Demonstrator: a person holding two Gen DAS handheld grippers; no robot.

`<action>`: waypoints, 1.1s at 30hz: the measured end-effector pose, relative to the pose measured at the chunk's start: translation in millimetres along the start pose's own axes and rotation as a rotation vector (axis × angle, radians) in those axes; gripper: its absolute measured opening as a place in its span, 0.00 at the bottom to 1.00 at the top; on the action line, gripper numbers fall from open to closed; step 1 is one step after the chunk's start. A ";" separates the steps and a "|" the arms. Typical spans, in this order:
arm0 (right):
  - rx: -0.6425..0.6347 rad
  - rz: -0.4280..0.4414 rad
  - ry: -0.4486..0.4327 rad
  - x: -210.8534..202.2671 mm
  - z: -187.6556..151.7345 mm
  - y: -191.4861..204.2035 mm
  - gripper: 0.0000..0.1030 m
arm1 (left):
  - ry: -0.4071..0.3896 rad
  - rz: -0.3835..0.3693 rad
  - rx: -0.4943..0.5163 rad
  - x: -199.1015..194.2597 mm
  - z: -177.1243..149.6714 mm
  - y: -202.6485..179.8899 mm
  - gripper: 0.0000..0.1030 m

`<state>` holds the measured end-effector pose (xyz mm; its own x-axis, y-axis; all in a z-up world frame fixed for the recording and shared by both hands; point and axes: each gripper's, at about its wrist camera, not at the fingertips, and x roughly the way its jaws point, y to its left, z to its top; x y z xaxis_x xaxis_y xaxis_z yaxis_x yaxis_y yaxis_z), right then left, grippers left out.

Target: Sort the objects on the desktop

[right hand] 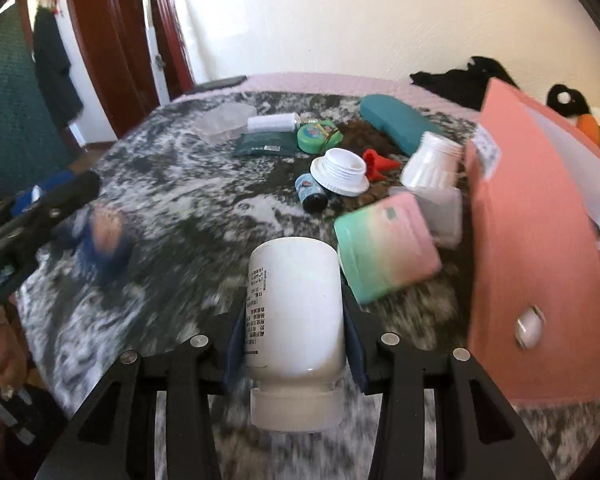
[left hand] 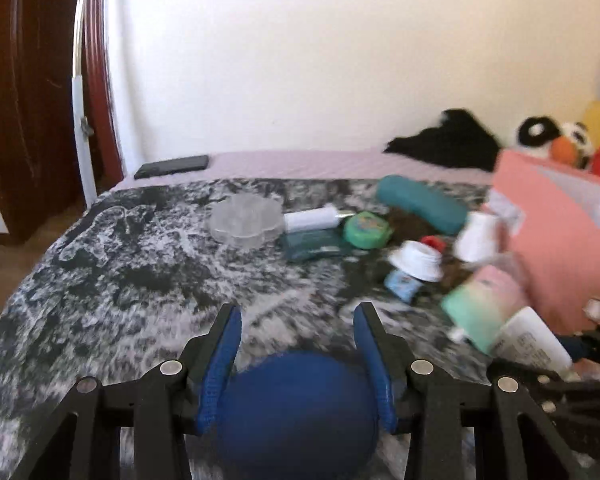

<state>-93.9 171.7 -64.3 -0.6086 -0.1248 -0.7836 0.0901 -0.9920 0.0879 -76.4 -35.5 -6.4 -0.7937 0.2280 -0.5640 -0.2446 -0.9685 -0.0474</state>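
In the left wrist view my left gripper [left hand: 297, 312] has its blue fingers [left hand: 224, 352] bowed around a round blue object [left hand: 296, 408] that sits deep between them, above the mottled black-and-white blanket [left hand: 140, 272]. My right gripper [right hand: 294, 296] is shut on a white bottle [right hand: 296, 312] with small printed text, its pale cap toward the camera. That same bottle [left hand: 536, 344] shows at the right edge of the left wrist view. The left gripper [right hand: 52, 208] is a blur at the left of the right wrist view. A pile of small objects lies ahead on the blanket.
A pink file box [right hand: 540, 240] stands at the right. Before it lie a pastel green-pink pack [right hand: 384, 244], a white jar [right hand: 428, 164], a white lid [right hand: 340, 172], a teal case [right hand: 396, 124], a green tin [right hand: 318, 136] and a clear dish [left hand: 244, 220]. A phone [left hand: 172, 166] and plush toys [left hand: 556, 140] lie behind.
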 end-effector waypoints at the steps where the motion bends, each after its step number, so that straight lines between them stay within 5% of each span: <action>1: 0.001 0.003 -0.005 -8.8 -4.8 -0.3 0.44 | 0.009 -0.017 0.005 -10.6 -4.4 -2.7 0.27; 2: 0.001 0.003 -0.009 -20.3 -11.7 0.0 0.44 | 0.021 -0.022 0.020 -20.4 -9.7 -6.5 0.02; 8: 0.018 0.013 -0.015 -66.6 -48.8 -2.0 0.44 | 0.037 -0.034 0.044 -27.6 -49.8 -2.1 0.04; 11: 0.026 0.017 -0.002 -70.7 -64.8 -2.8 0.44 | 0.080 -0.016 0.041 -8.9 -65.9 -2.2 0.22; 13: 0.049 0.051 0.017 -70.4 -73.1 -3.6 0.44 | 0.117 -0.001 0.038 3.8 -74.4 -4.1 0.22; 14: 0.049 0.063 0.015 -72.7 -76.2 -2.7 0.44 | 0.136 0.007 0.037 10.1 -78.7 -5.1 0.30; 15: 0.047 0.073 0.012 -75.1 -79.2 -1.8 0.44 | 0.154 0.015 0.036 16.5 -83.0 -6.0 0.49; 19: 0.041 0.050 -0.017 -84.3 -80.0 -7.3 0.44 | 0.144 0.007 0.051 24.8 -71.7 -22.6 0.77; 29: 0.147 -0.003 -0.106 -124.7 -67.1 -68.6 0.44 | 0.154 -0.247 0.362 100.2 -14.0 -147.1 0.80; 33: 0.192 -0.022 -0.120 -132.7 -67.9 -95.0 0.44 | 0.205 -0.229 0.476 146.0 -12.4 -178.5 0.80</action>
<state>31.8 283.6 -10.5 -0.6996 -0.0924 -0.7086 -0.0692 -0.9782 0.1958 -141.8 169.4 -90.4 -0.5782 0.3570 -0.7337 -0.6595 -0.7339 0.1626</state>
